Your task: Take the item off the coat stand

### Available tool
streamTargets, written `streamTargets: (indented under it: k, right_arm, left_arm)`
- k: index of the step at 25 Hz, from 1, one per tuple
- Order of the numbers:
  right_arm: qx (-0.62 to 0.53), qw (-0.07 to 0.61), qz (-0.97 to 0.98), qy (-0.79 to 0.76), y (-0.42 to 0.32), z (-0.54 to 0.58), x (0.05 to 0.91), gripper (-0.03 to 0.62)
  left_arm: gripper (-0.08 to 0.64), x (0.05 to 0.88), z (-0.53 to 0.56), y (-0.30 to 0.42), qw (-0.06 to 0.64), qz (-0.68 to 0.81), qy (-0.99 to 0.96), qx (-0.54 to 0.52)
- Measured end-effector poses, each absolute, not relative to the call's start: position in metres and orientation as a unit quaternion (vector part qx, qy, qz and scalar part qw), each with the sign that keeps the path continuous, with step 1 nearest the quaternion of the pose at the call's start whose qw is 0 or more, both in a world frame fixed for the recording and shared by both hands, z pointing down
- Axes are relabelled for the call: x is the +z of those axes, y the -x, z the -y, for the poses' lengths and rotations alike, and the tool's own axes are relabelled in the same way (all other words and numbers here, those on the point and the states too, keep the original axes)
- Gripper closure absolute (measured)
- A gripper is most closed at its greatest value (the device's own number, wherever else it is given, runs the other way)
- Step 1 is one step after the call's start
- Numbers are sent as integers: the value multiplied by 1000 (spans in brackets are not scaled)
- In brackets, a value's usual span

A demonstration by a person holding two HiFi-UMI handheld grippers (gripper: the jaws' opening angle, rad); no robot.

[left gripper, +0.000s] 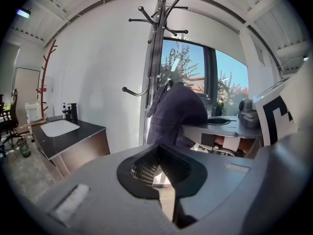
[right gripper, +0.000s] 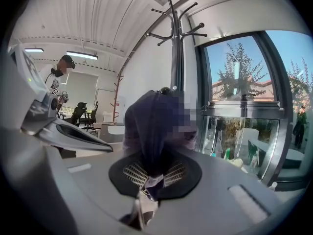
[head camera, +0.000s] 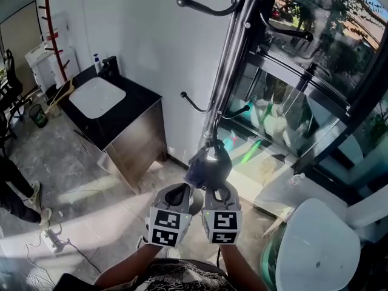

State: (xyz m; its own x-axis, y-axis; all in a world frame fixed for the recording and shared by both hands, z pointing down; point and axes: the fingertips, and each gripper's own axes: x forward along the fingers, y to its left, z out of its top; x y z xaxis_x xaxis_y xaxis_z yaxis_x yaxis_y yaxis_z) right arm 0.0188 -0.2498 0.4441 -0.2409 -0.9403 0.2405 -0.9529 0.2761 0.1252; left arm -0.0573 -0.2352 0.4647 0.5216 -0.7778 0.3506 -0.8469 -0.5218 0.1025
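Fabric of the dark item (head camera: 208, 164) is bunched low on the coat stand (head camera: 233, 59), apparently hung from one of its lower hooks, though the cloth hides the hook itself. The right gripper (right gripper: 154, 174) has its jaws closed on a fold of that fabric, pinched between the ribbed pads. The left gripper (left gripper: 159, 169) sits just beside it, jaws parted with nothing between them and the item hanging a little ahead. The step in hand looks like freeing the cloth from its hook. It should go best by lifting up and slightly away from the pole before drawing back, so the cloth clears the hook's ball end rather than dragging the stand. The left gripper could gather the slack underside. Off to the left stands a dark counter (head camera: 136, 111) with a white basin.
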Motion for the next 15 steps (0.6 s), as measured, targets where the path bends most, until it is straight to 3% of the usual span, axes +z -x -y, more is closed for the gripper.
streamTargets:
  k: [15]
  right_arm:
    - [11,128,794,-594,-26,212,432,568]
  left_arm:
    - [558,460,207,63,135,497,-849,124]
